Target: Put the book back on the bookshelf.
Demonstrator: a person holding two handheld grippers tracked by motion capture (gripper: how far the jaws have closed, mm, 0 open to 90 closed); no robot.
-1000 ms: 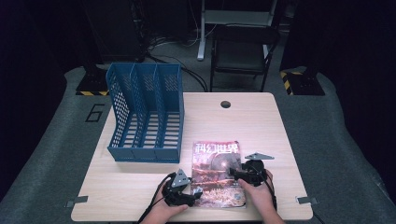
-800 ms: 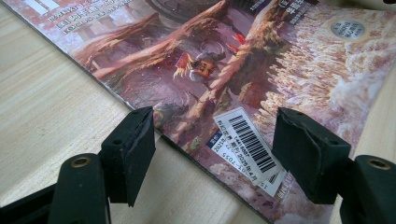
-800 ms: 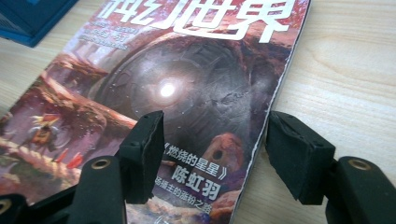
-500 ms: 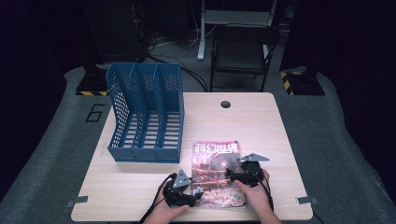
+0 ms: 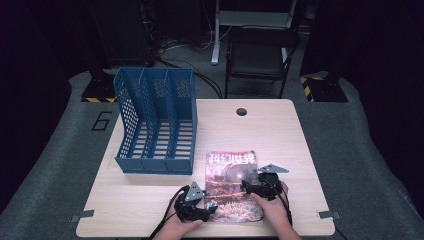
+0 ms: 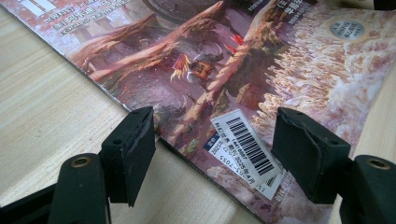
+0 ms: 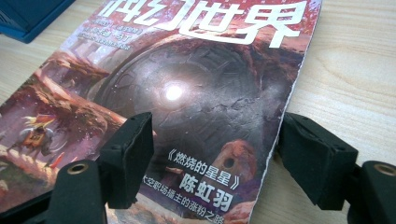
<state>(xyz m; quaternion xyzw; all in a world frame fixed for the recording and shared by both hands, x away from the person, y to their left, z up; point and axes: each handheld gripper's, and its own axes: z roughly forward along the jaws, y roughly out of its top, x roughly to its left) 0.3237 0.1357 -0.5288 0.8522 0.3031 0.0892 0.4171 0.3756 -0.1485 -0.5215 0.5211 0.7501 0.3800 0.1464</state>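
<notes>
Now the right hand-held gripper [image 5: 252,186] (jaws just opened wider) straddles the magazine [image 5: 231,175] edge, gripping nothing.

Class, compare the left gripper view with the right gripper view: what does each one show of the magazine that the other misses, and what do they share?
Left gripper view: the white barcode sticker and a round grey seal on the glossy illustrated magazine. Right gripper view: the large white title characters, a glowing dark sphere and a corner of the blue plastic file rack. Both: the magazine flat on the pale wooden table, with black tongs standing open over an edge.
</notes>
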